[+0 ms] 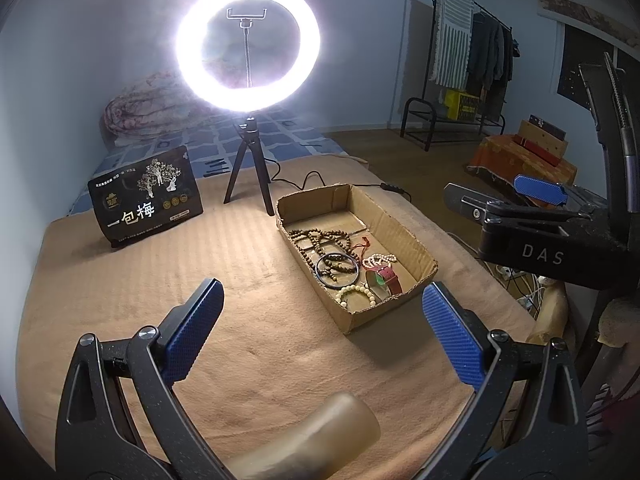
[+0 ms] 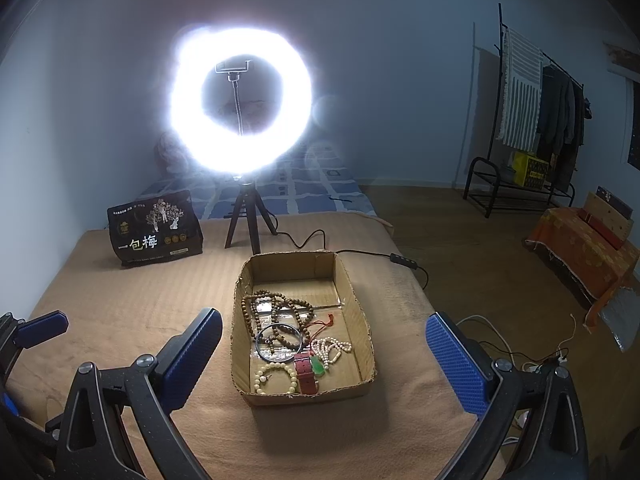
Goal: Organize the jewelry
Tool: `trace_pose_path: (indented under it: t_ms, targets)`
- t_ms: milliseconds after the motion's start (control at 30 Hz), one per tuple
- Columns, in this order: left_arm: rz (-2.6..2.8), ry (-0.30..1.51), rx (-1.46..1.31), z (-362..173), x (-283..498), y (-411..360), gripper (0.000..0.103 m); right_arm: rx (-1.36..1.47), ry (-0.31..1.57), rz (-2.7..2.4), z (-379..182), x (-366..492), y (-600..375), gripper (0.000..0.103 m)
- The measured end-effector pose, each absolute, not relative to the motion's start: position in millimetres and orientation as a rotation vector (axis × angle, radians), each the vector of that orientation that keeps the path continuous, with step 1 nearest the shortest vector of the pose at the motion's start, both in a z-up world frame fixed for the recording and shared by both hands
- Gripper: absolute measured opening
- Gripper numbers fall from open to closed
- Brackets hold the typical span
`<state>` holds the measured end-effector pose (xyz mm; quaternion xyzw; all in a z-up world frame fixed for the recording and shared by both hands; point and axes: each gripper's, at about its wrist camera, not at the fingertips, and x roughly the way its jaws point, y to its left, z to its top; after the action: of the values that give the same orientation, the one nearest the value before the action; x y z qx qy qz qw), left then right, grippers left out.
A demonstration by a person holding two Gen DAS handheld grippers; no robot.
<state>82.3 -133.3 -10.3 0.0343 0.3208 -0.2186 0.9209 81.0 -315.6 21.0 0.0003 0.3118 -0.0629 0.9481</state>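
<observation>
A shallow cardboard box [image 1: 404,236] [image 2: 240,344] sits on the tan blanket. Inside lie a long brown bead necklace [image 1: 316,240] [image 2: 280,308], a dark bangle [image 1: 336,270] [image 2: 276,346], white pearls [image 1: 380,259] [image 2: 330,348], a red-strapped watch [image 1: 392,280] [image 2: 306,374], a green pendant [image 2: 318,366] and a cream bead bracelet [image 1: 358,292] [image 2: 276,378]. My left gripper [image 1: 323,287] hovers open just left of the box, holding nothing. My right gripper [image 2: 323,318] stands open at the box's near end, also holding nothing. One of its blue pads [image 1: 540,190] shows at the right of the left wrist view.
A bright ring light on a small tripod [image 1: 248,160] [image 2: 244,216] stands behind the box, its cable [image 2: 360,252] trailing right. A black snack bag [image 1: 146,196] [image 2: 154,228] stands at the back left. A pale tan rounded object [image 1: 312,436] lies under my left gripper. The blanket's edge drops off at the right.
</observation>
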Motion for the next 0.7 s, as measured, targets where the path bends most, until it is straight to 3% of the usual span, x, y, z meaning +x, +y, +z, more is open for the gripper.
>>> trace_pose_path:
  t_ms: [700]
  targets:
    - [-0.45, 0.661, 0.068, -10.3, 82.6, -132.6, 0.101, -0.002, 0.637, -0.128, 21.3, 79.8, -315.0, 0.103]
